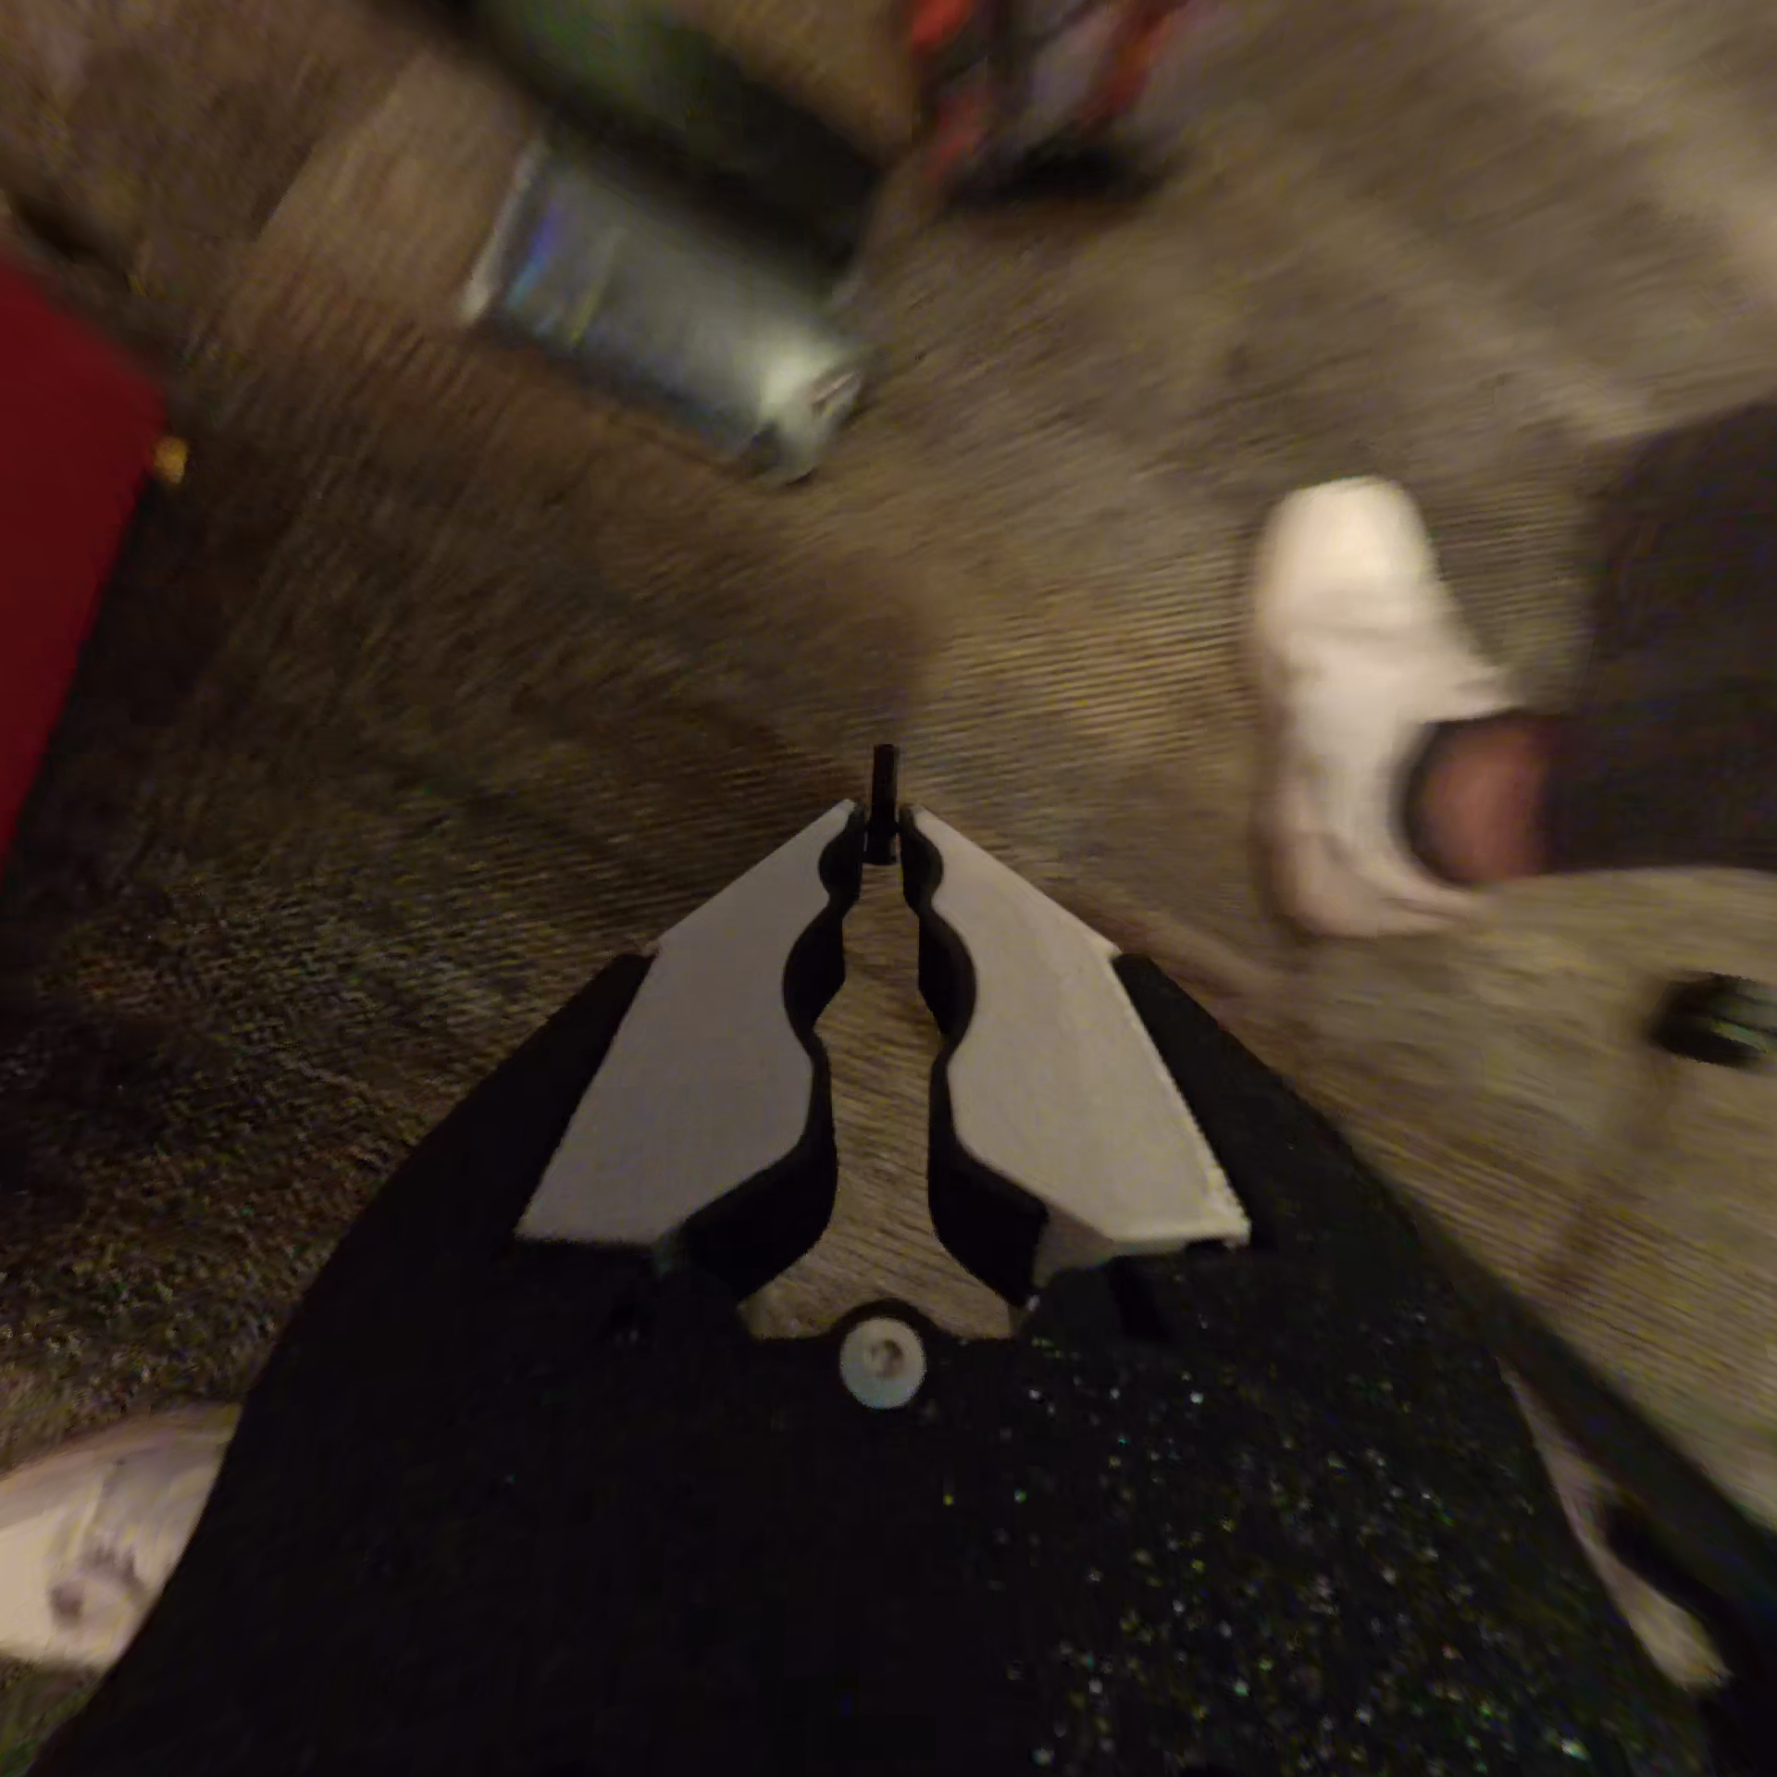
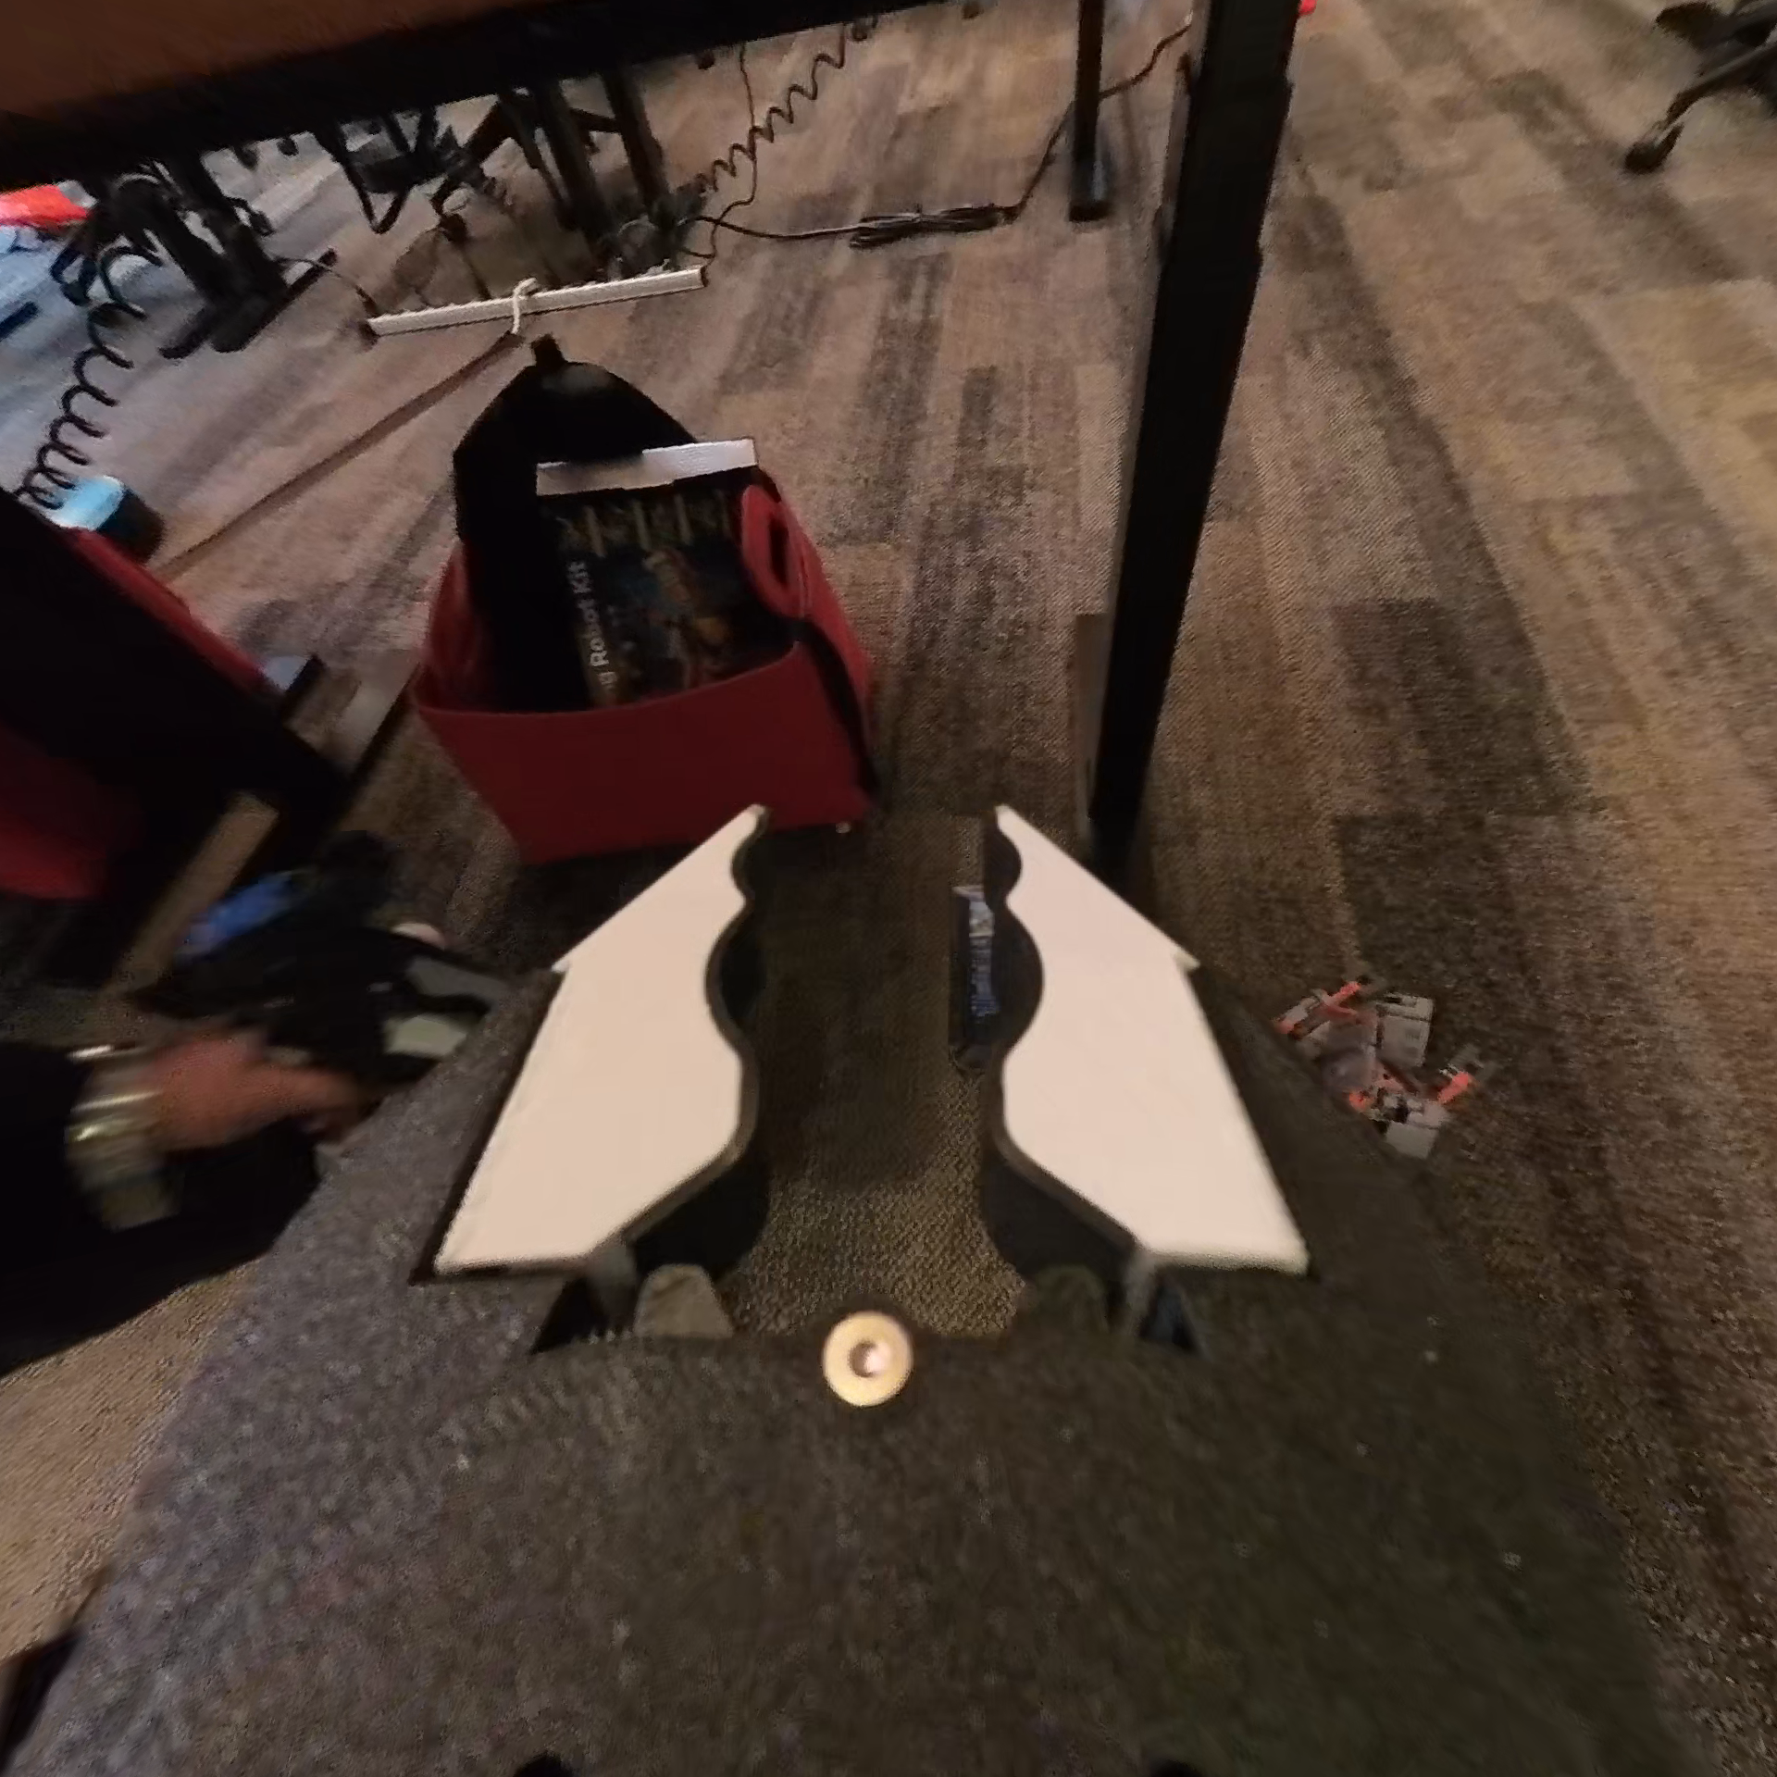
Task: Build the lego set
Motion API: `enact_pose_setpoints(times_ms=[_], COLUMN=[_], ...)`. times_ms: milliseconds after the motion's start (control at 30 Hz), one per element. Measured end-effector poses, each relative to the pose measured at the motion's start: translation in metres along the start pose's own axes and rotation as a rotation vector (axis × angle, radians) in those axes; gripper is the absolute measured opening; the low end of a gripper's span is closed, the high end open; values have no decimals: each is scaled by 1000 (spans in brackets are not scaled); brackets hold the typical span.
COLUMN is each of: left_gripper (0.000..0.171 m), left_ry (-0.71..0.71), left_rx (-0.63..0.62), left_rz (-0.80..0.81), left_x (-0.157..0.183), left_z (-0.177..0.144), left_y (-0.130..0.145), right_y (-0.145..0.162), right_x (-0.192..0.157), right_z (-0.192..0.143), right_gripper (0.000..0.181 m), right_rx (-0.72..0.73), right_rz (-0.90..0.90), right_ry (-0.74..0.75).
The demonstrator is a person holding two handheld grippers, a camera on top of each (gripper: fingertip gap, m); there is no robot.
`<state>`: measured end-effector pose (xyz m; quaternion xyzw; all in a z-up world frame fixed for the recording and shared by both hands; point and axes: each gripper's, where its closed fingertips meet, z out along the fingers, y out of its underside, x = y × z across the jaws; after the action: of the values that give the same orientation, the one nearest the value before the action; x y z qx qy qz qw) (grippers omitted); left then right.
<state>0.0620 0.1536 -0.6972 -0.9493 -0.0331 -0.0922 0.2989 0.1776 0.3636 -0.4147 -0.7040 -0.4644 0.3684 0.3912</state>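
Note:
My left gripper (image 1: 881,823) is shut on a small black peg (image 1: 882,784) that sticks out past its white fingertips, held above grey-brown carpet; the view is motion-blurred. A silvery foil packet (image 1: 663,327) lies on the carpet ahead. My right gripper (image 2: 877,827) is open and empty, low over the carpet. A small dark wrapped bar (image 2: 976,962) lies on the carpet just inside its right finger. A red fabric bin (image 2: 663,692) holding a dark box stands just ahead of it. A pile of small grey and orange parts (image 2: 1380,1063) lies to its right.
A person's white shoe (image 1: 1365,692) is at the right in the left wrist view. A black table leg (image 2: 1192,433) stands right of the bin. A hand (image 2: 231,1087) with the other gripper is at the left. Cables and a white power strip (image 2: 538,303) lie farther back. Spacing between my two grippers at the tips: around 35 cm.

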Motion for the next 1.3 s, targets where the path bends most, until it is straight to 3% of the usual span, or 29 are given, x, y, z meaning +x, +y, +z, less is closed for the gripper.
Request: enact_pose_setpoints(times_ms=[133,267,333,433,533,633,733,800,933,967,1000,1100,1167,1233,1300], left_gripper=[6,6,6,6,6,6,6,6,6,11,27,30,30,30,29], left_ry=[-62,-185,-339,-546,-689,-749,-700,-677,-759,-780,-781,-703,-648,-474,-384], left_rx=[36,160,230,316,275,168,140,138,87,91,117,239,327,409,431], left_rz=[100,100,118,135,148,48,-171,-272,-368,-399,-419,-415,-414,-289,-110], left_x=[80,119,104,55,-20,-112,-175,-200,-241,-248,-251,-236,-207,-131,-43], left_z=[-115,-246,-317,-416,-474,-488,-478,-468,-460,-462,-466,-481,-492,-485,-472], left_y=[-50,-100,-129,-177,-215,-234,-242,-245,-236,-234,-237,-254,-268,-290,-293], right_y=[3,12,12,10,11,17,23,25,20,19,18,14,8,2,-2], right_x=[3,-4,-16,-31,-37,-38,-34,-32,-24,-22,-20,-19,-20,-18,-13], right_z=[5,4,1,-3,-3,2,7,9,11,12,13,16,15,12,6], right_gripper=[43,43,42,43,43,43,43,43,43,43,43,43,43,43,42], right_rx=[5,-9,4,13,10,-19,-50,-62,-49,-46,-43,-40,-26,-3,17], right_rz=[84,59,56,23,-5,-22,-66,-86,-70,-61,-54,-43,-47,-53,-39], right_ry=[-3,26,6,-10,-2,1,18,19,13,12,9,-4,-11,-6,1])
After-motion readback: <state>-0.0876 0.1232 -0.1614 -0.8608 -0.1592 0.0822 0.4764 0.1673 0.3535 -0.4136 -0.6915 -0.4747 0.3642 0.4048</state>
